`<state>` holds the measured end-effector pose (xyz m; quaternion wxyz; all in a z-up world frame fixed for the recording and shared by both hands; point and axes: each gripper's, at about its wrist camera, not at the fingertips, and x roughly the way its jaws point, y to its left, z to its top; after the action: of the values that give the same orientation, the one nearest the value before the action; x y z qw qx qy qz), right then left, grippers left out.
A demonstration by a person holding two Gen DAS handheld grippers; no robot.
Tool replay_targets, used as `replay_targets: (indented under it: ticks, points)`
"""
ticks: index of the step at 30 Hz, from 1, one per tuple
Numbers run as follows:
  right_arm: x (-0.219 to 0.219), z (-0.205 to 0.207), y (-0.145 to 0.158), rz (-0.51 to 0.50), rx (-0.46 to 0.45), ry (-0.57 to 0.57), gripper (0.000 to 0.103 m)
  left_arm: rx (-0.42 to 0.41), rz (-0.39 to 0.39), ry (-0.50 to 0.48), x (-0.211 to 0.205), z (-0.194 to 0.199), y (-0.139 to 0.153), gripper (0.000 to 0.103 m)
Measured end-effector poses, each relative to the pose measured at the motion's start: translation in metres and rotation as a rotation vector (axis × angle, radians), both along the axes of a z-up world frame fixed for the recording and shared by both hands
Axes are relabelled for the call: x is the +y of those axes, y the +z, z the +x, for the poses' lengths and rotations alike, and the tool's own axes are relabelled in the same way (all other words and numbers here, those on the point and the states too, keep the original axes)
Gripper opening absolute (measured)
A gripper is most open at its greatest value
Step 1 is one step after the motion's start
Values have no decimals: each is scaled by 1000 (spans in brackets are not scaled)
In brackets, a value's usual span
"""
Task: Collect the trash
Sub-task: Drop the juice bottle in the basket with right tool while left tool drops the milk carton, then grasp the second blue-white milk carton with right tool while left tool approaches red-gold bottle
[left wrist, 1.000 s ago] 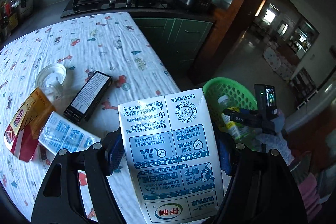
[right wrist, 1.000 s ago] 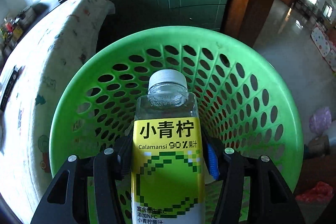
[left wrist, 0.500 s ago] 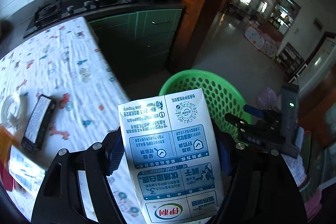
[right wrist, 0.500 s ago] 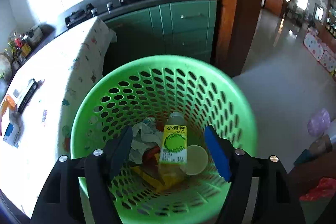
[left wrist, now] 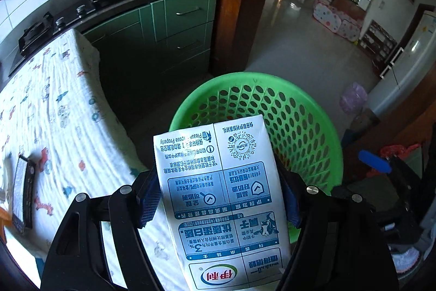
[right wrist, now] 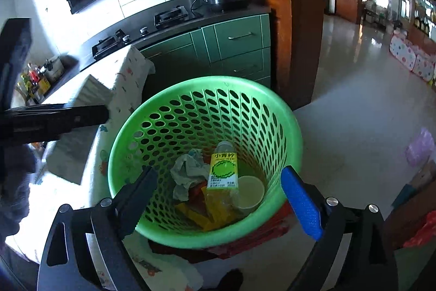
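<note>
A table (left wrist: 62,111) draped in a white cloth printed with small coloured figures runs up to the dark stove counter (left wrist: 114,2) at its far end. A black rectangular box (left wrist: 24,195) lies flat on the cloth near the table's left edge. Just beside the table's right edge, a green perforated basket (right wrist: 275,111) stands on the pale glossy floor (right wrist: 362,113).

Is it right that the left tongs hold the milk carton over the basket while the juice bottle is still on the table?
Not quite. The juice bottle already lies inside the green basket, as the right wrist view shows. The left tongs do hold the milk carton over the basket.
</note>
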<state>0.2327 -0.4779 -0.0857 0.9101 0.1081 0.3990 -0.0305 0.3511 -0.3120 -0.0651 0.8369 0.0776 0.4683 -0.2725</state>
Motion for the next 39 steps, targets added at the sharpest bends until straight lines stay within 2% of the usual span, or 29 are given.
replay_targets:
  ticks: [10, 18, 25, 29, 39]
  points:
    - [1, -11, -5, 3, -2, 1, 89, 2, -30, -13, -9, 4, -10, 73]
    - [13, -19, 2, 12, -23, 10, 90, -58, -41, 20, 24, -17, 15, 73]
    - [43, -33, 14, 34, -45, 51, 91, -130, -10, 84, 80, -47, 36, 73]
    - [70, -37, 23, 43, -64, 95, 92, -143, -19, 147, 126, -59, 41, 73]
    - [145, -20, 37, 66, -64, 255, 93, -179, 27, 326, 248, -76, 49, 73]
